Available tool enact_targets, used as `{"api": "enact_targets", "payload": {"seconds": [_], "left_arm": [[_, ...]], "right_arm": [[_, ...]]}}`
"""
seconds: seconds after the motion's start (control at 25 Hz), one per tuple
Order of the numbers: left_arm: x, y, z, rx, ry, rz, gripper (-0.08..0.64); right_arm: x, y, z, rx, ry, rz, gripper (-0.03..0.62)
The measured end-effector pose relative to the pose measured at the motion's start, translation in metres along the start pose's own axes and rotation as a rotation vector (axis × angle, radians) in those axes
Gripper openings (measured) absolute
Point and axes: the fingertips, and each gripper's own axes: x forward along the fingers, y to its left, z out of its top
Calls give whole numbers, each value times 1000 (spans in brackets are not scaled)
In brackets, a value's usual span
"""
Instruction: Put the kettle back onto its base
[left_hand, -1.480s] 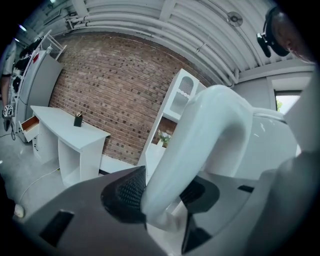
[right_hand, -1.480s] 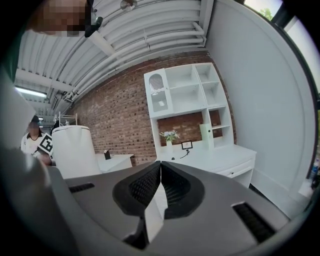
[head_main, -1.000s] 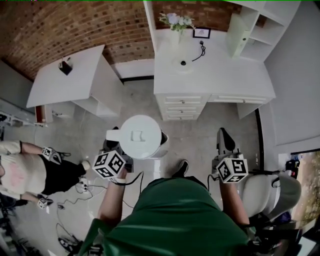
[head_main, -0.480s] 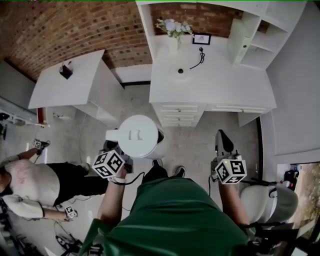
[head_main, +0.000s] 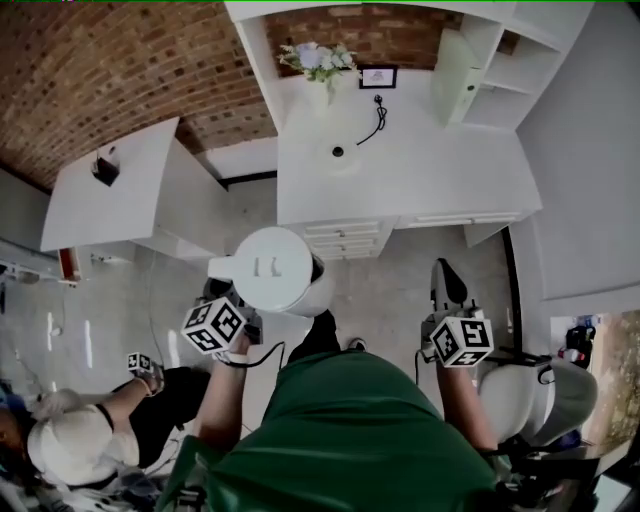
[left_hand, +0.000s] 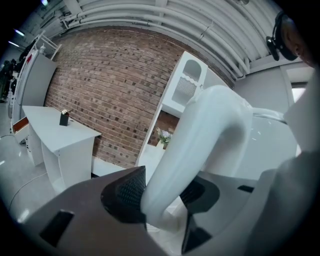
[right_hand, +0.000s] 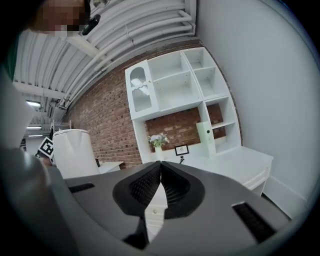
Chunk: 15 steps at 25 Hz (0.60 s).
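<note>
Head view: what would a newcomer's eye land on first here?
The big white kettle, held in mid-air over the floor at centre, its handle clamped in the left gripper. Ahead, the white desk bears the round kettle base with its cord, flowers at the back. The right gripper hangs shut and empty at right.

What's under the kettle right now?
Floor shows around the kettle, held in the left gripper. Its body covers whatever lies directly beneath. The base sits apart, on the desk.
</note>
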Motion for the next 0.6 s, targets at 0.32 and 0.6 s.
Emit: {"api": "enact_targets", "payload": {"seconds": [0.32,0.6], "left_arm": [[112,-9,32,62,28,-116,190],[195,2,63,82,79,-190,190]], "right_arm": [[69,-22,24,-10,-6,-96,21],[134,-18,47,-19,-10,-152,21]]}}
